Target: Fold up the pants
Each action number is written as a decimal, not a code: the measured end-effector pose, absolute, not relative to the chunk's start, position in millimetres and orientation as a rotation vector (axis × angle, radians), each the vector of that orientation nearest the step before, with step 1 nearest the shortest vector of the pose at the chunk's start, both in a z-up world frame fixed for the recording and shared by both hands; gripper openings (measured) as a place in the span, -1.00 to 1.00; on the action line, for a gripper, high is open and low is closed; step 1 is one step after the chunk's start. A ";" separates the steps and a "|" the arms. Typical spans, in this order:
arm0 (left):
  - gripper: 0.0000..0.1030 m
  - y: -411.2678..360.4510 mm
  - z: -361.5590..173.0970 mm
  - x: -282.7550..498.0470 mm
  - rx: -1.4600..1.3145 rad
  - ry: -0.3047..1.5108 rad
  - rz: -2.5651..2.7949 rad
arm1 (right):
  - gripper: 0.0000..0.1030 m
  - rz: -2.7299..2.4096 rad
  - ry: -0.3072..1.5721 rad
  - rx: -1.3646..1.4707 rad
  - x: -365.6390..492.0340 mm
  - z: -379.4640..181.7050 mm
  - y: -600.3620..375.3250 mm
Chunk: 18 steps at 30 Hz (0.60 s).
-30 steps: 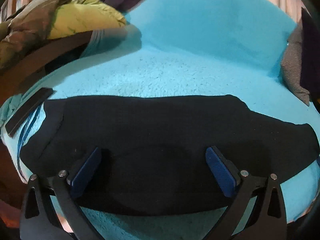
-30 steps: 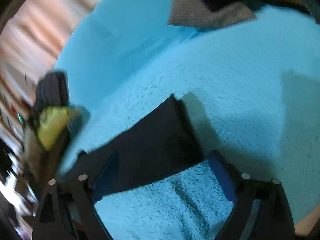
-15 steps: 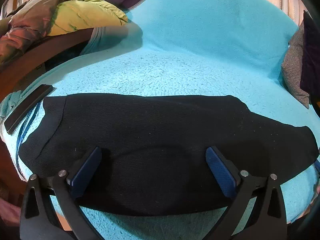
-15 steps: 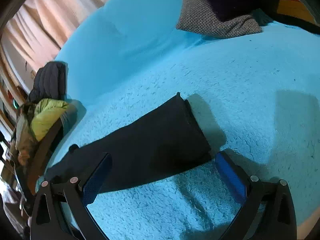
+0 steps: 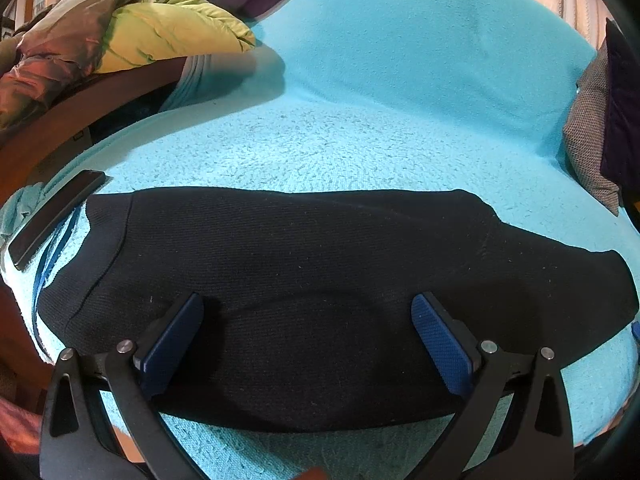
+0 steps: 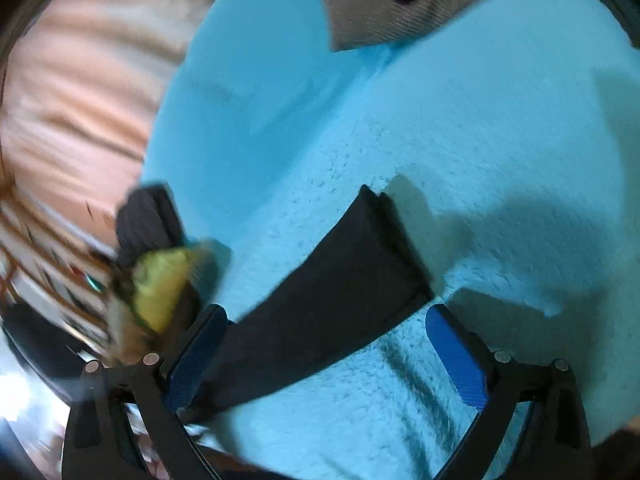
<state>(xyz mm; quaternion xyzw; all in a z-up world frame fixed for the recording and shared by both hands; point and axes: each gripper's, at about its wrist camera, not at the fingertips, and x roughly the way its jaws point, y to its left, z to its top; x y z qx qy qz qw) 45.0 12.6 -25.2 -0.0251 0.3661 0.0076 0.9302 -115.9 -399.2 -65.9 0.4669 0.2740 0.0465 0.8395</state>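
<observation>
The left claw point(image 5: 306, 336) is spread wide and holds nothing, its pads over the middle of the black pants point(image 5: 320, 280). The pants lie flat across the turquoise blanket point(image 5: 360, 140). The right claw point(image 6: 324, 344) also gapes empty, with the pants' end point(image 6: 340, 280) just ahead between its fingers. That view is blurred. A grey cushion point(image 5: 588, 136) sits well apart at the right.

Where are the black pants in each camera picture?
Left wrist: the pants stretch flat across the middle, from side to side, behind the open left gripper.
Right wrist: they run slantwise from lower left up to the middle, partly between the open right gripper fingers.
Shared landmark: the yellow-green jacket, at left in both views.
</observation>
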 end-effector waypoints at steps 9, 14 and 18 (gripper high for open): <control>1.00 11.2 -25.2 45.1 -0.052 0.748 0.028 | 0.76 0.115 0.656 1.097 -99.8 -72.9 -405.1; 1.00 11.9 -25.8 44.4 -0.048 0.743 0.022 | 0.59 0.084 0.644 1.104 -90.4 -72.7 -405.4; 1.00 11.6 -25.6 44.3 -0.047 0.742 0.020 | 0.32 0.059 0.661 1.110 -104.9 -79.4 -403.6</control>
